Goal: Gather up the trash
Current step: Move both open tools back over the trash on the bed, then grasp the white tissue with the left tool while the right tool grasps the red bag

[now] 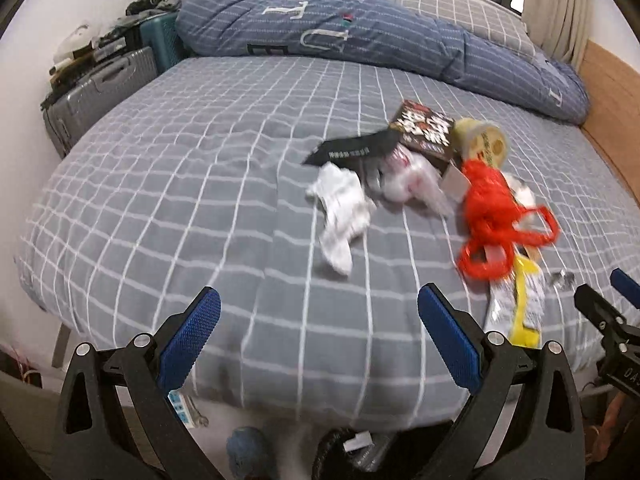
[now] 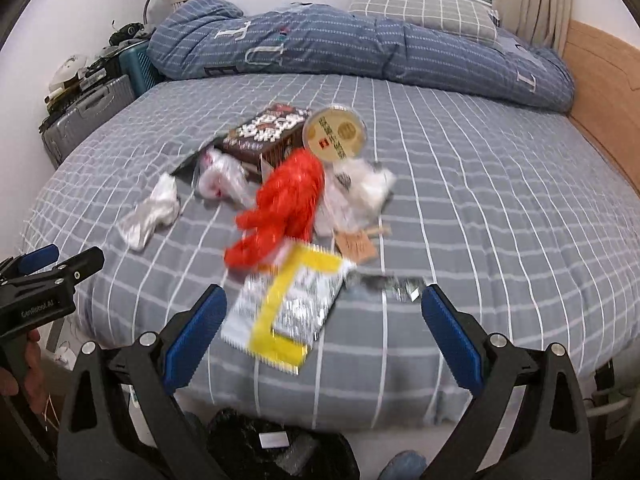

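1. On the grey checked bed (image 2: 480, 184), the trash lay in a loose heap: a red net bag (image 2: 288, 204) in the middle, a brown snack box (image 2: 264, 132) and a round yellow lid (image 2: 335, 133) behind it, and a crumpled white tissue (image 2: 150, 212) to the left.
2. A silver and yellow wrapper (image 2: 288, 308) lay nearest the bed's front edge.
3. The right gripper (image 2: 320, 328) hung spread wide above that wrapper, holding nothing.
4. The left gripper (image 1: 320, 332) was likewise wide apart and empty, near the tissue (image 1: 340, 212).
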`<state>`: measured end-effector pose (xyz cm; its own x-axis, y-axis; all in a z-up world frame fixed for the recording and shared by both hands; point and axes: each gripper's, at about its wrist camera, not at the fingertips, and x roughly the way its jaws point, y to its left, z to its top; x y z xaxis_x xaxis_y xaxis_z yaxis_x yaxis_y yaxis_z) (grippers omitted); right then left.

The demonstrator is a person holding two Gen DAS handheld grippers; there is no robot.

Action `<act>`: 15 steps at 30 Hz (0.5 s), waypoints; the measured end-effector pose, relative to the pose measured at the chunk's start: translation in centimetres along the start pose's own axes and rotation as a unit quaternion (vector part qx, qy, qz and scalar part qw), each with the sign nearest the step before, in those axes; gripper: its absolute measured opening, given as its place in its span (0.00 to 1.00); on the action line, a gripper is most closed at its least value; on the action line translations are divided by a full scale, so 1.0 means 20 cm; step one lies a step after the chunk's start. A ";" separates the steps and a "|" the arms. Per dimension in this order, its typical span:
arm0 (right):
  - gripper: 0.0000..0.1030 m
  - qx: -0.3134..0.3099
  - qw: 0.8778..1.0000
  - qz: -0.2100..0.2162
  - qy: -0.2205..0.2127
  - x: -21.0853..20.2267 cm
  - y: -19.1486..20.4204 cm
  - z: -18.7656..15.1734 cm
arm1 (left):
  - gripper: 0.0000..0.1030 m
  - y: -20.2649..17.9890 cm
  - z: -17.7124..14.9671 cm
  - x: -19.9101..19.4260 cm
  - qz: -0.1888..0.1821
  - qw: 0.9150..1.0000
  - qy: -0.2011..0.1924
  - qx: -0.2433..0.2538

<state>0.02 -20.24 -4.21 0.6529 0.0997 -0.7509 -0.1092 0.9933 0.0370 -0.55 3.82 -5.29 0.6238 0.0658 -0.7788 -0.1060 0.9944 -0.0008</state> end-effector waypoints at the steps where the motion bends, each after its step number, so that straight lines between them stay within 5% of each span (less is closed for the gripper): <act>1: 0.91 0.000 1.000 0.001 -0.001 0.02 0.00 0.03 | 0.94 0.00 0.02 0.01 0.001 1.000 -0.001 0.000; 15: 0.89 -0.007 1.000 0.013 0.002 0.32 0.09 0.38 | 0.94 0.01 0.31 0.29 -0.010 1.000 0.012 0.007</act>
<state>9.82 -17.30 -3.94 0.6464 0.1246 -0.7527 -0.1364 0.9896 0.0467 7.81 4.86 -5.98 0.6078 0.0435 -0.7929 -0.0820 0.9966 -0.0082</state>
